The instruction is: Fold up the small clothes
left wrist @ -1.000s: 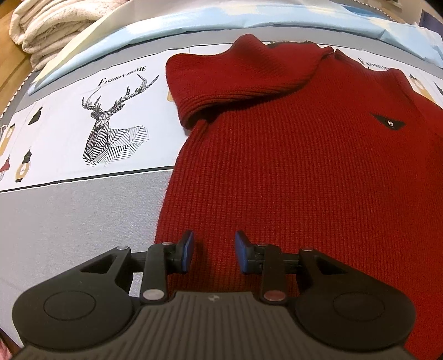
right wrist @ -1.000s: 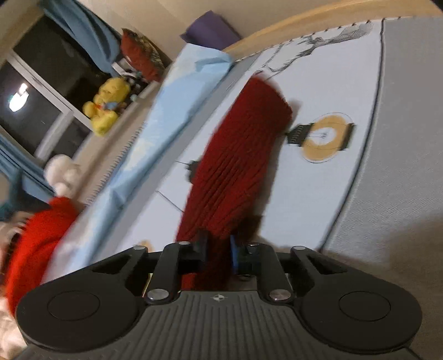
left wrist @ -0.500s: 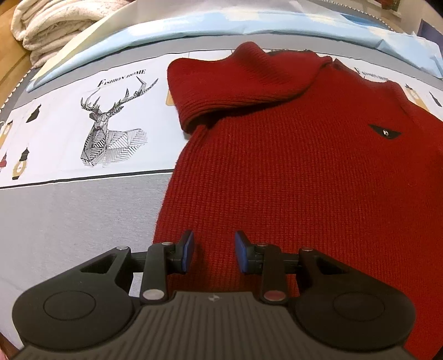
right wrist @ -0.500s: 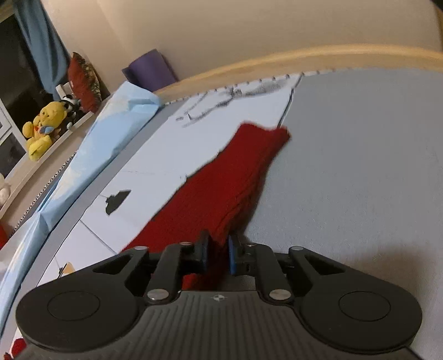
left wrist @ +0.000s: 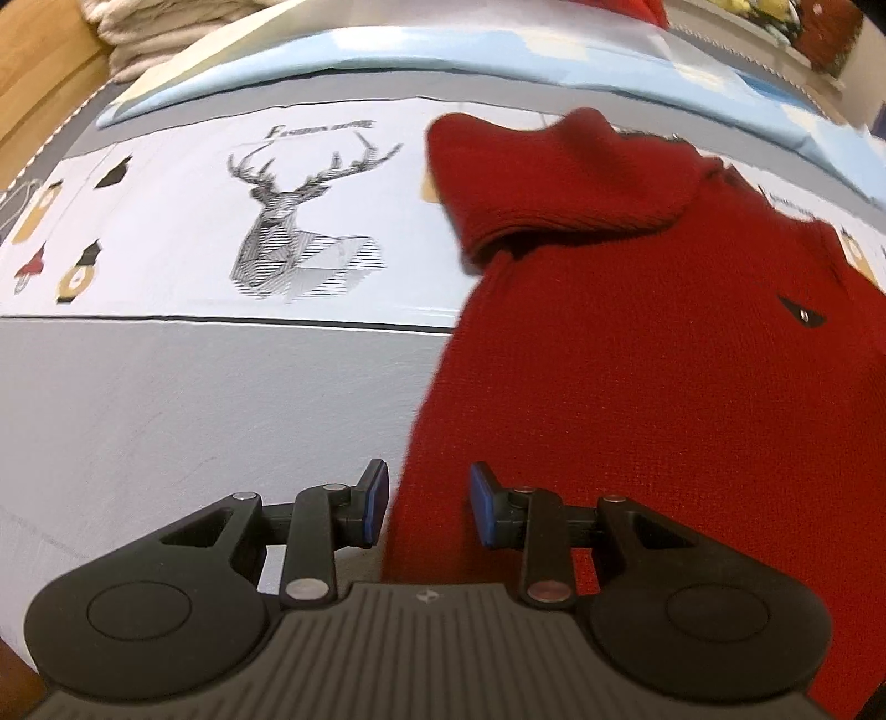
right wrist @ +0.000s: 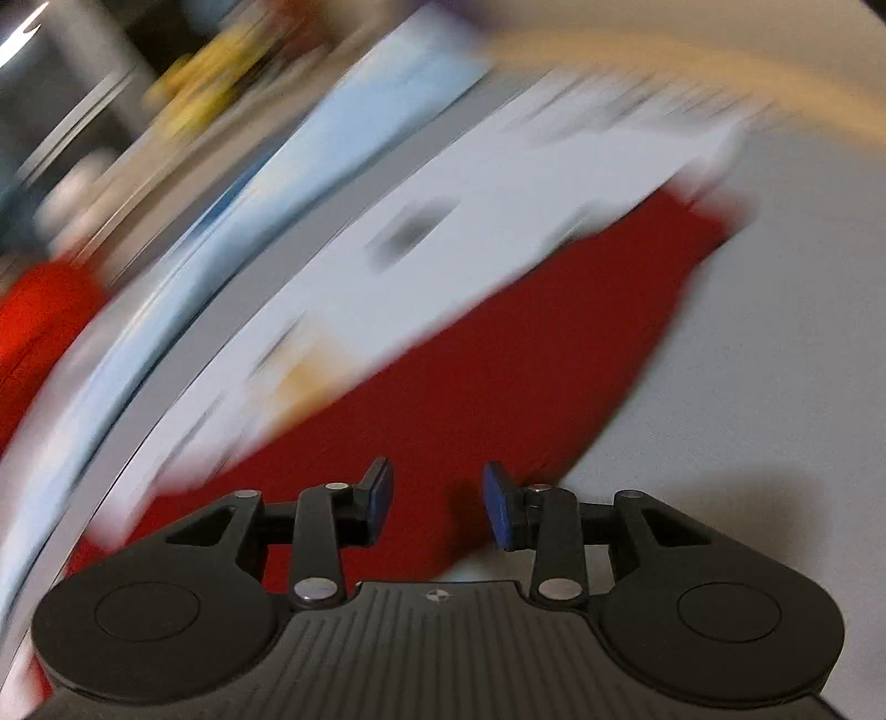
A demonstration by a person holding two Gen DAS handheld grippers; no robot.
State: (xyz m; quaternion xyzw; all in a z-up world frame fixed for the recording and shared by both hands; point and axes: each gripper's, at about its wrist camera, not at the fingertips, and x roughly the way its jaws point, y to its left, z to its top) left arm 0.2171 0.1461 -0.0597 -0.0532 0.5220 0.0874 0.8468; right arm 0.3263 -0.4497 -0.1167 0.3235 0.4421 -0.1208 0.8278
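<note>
From your left wrist camera, the red knit sweater [left wrist: 637, 354] lies flat on the grey bedspread [left wrist: 194, 421] with one sleeve folded across its chest beside the printed deer [left wrist: 304, 221], and your left gripper [left wrist: 426, 504] hangs over the sweater's edge, jaws apart and gripping nothing. From your right wrist camera, heavily blurred, your right gripper [right wrist: 437, 504] is opening its jaws above the other sleeve [right wrist: 526, 354], which stretches away over the spread, pads clear of it.

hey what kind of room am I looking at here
Most likely a bedroom. The red sweater lies spread on a printed bedsheet with a deer design, a light blue pillow or folded quilt runs along the far edge, and cream blankets are piled in the corner.
</note>
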